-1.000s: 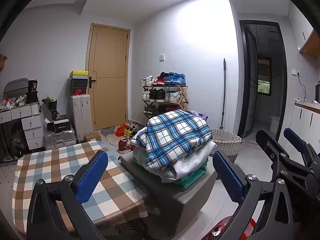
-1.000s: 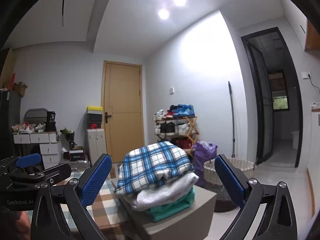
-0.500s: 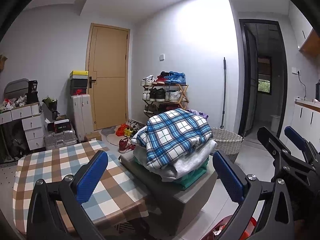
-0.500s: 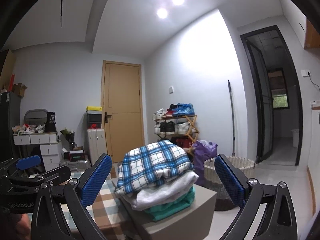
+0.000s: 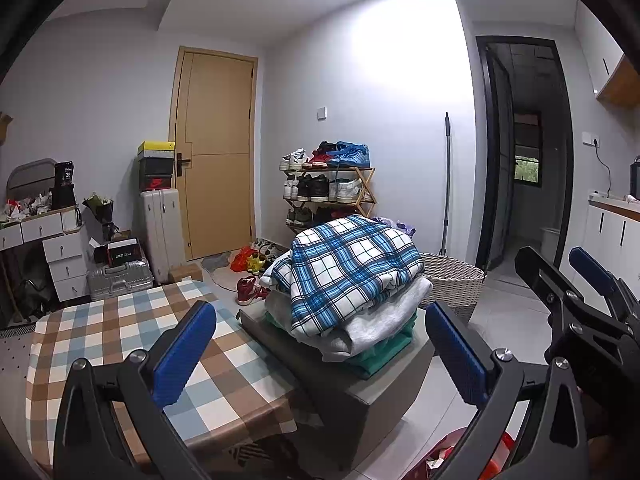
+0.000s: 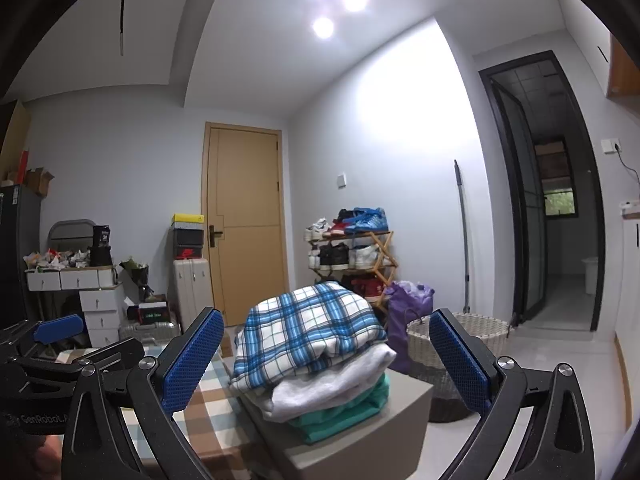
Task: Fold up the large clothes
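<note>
Three folded garments sit stacked on a grey box-shaped stand (image 5: 384, 384) just beside the worktop covered in a brown, blue and white checked cloth (image 5: 100, 332): a blue-and-white plaid garment (image 5: 352, 272) on top, a pale grey garment (image 5: 384, 320) under it, and a green garment (image 5: 384, 354) at the bottom. Stacked off the worktop like this, they look already folded and set aside, probably so the checked surface is free for spreading the next large piece.

The left gripper (image 5: 320, 352) has its blue-padded fingers spread wide with nothing between them, held above the near edge of the worktop and aimed toward the stack. The right gripper (image 6: 326, 354) is likewise spread and empty, level with the stack and apart from it. Neither touches cloth.

A woven wicker basket (image 6: 464, 344) stands on the floor behind the stand; it may hold the clothes not yet folded, though its contents cannot be seen.
</note>
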`<state>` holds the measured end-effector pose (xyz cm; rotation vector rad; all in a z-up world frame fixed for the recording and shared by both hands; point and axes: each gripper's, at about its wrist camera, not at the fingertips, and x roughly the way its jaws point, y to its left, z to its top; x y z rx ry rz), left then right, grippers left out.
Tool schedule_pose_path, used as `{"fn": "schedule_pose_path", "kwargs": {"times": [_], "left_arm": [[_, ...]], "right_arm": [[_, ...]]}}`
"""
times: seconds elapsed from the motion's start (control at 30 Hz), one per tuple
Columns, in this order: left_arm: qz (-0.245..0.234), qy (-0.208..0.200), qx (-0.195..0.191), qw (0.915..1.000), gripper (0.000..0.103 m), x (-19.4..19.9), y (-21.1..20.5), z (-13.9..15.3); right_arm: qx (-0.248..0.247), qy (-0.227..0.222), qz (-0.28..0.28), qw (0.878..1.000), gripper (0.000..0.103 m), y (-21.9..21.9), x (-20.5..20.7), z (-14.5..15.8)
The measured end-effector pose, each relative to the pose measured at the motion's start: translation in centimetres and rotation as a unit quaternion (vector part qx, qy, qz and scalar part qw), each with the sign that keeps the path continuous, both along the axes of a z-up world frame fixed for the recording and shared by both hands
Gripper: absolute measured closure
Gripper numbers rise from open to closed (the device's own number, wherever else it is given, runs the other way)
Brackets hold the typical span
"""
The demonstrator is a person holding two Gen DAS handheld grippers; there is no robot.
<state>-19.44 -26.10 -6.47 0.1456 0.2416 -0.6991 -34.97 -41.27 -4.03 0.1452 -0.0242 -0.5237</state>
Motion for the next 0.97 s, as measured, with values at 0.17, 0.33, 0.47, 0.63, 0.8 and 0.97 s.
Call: {"fn": "schedule_pose_path", "kwargs": {"times": [0.17, 0.33, 0.47, 0.63, 0.8, 0.97], "left_arm": [[-0.001, 0.0, 0.001, 1.0, 0.001, 0.0, 0.07, -0.01], [-0.002, -0.001, 0.001, 1.0, 0.001, 0.02, 0.26, 0.07], [-0.003, 0.001, 0.001, 1.0, 0.001, 0.02, 0.28, 0.05], [-0.006, 0.002, 0.005, 1.0, 0.001, -0.03, 0.54, 0.04], [-0.009, -0.002, 0.012, 0.9999, 0.001, -0.17, 0.68, 0.01], [-0.002, -0.003, 0.007, 1.0, 0.001, -0.08, 0.86, 0.03]], "right_arm": [[-0.001, -0.001, 0.0, 1.0, 0.0, 0.02, -0.01, 0.01], [-0.001, 0.0, 0.001, 1.0, 0.0, 0.13, -0.01, 0.04], [-0.001, 0.0, 0.001, 1.0, 0.0, 0.19, 0.04, 0.05], [0.001, 0.0, 0.001, 1.0, 0.0, 0.2, -0.03, 0.04], [0.002, 0.001, -0.001, 1.0, 0.0, 0.22, 0.08, 0.03], [0.006, 0.005, -0.001, 1.0, 0.0, 0.23, 0.25, -0.08]]}}
